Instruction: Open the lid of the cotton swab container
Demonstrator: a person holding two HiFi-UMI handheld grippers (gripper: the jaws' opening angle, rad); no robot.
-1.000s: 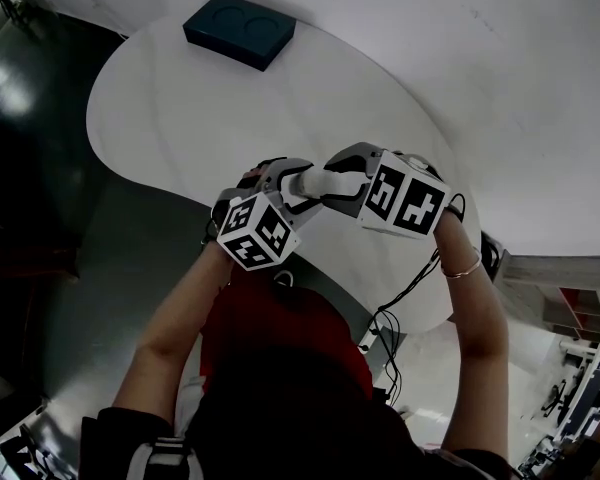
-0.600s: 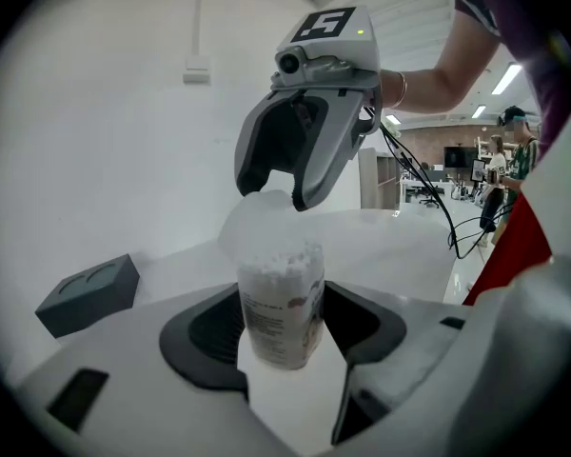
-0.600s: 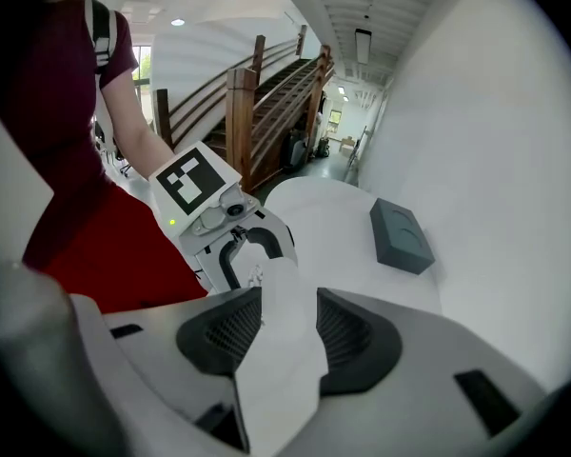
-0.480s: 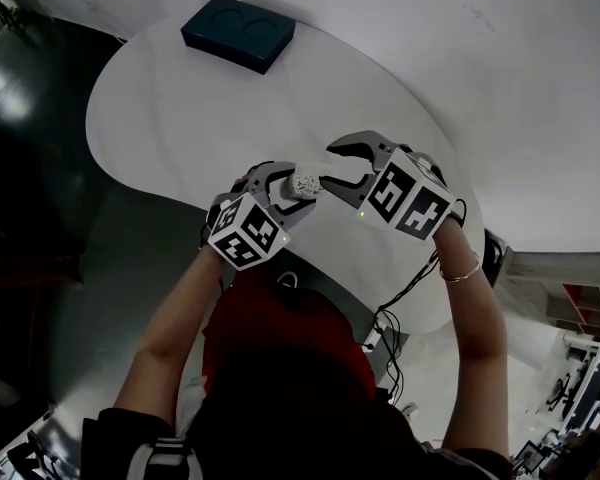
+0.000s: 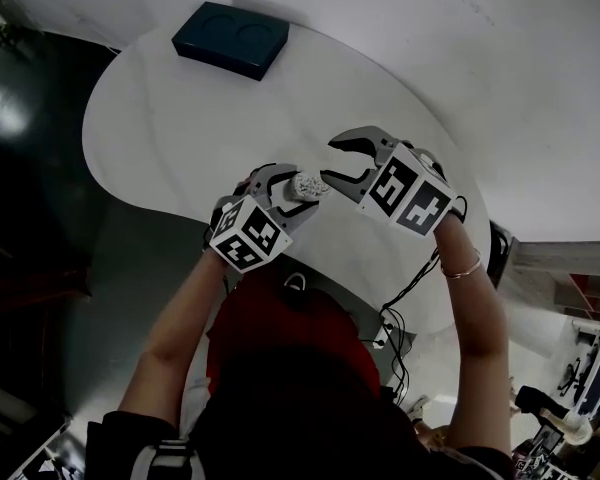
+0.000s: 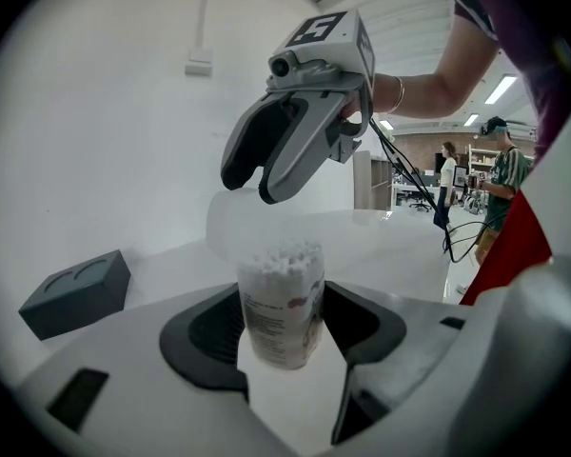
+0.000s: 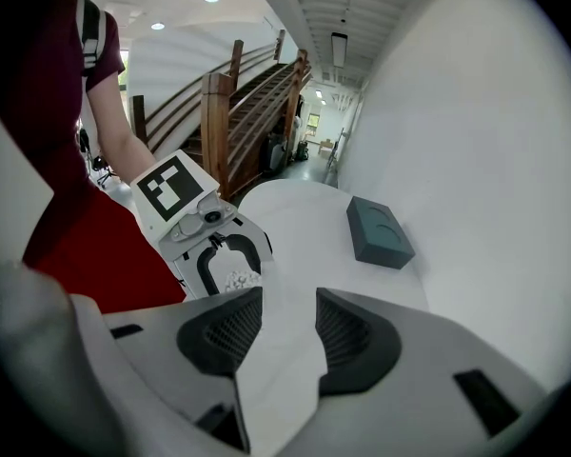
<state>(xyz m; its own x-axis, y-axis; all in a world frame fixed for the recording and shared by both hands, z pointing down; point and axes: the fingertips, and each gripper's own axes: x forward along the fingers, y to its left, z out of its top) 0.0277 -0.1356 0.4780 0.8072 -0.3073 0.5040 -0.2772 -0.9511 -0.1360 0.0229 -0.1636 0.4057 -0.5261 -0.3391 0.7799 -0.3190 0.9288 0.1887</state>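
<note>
Presently: left gripper point(image 5: 296, 184) clamped on cotton swab container point(image 6: 281, 298), swab heads exposed at top; right gripper point(image 5: 342, 158) just beside, jaws apart; dark box point(image 5: 230, 36) far across white table point(image 5: 170, 118).

Colour-wise: the table point(image 5: 170, 118) is plain white and the floor point(image 5: 40, 218) is glossy dark grey. The box point(image 5: 230, 38) at the far left is dark blue-grey. The left hand-held gripper point(image 5: 292, 190) and the right hand-held gripper point(image 5: 335, 161) are light grey with black textured pads point(image 7: 352, 336) and black-and-white square-marker cubes point(image 5: 410, 193). The cotton swab container point(image 6: 281, 303) is clear with white swabs, and its label has dark print plus a small reddish mark. The person's top point(image 5: 280, 338) is dark red.
</note>
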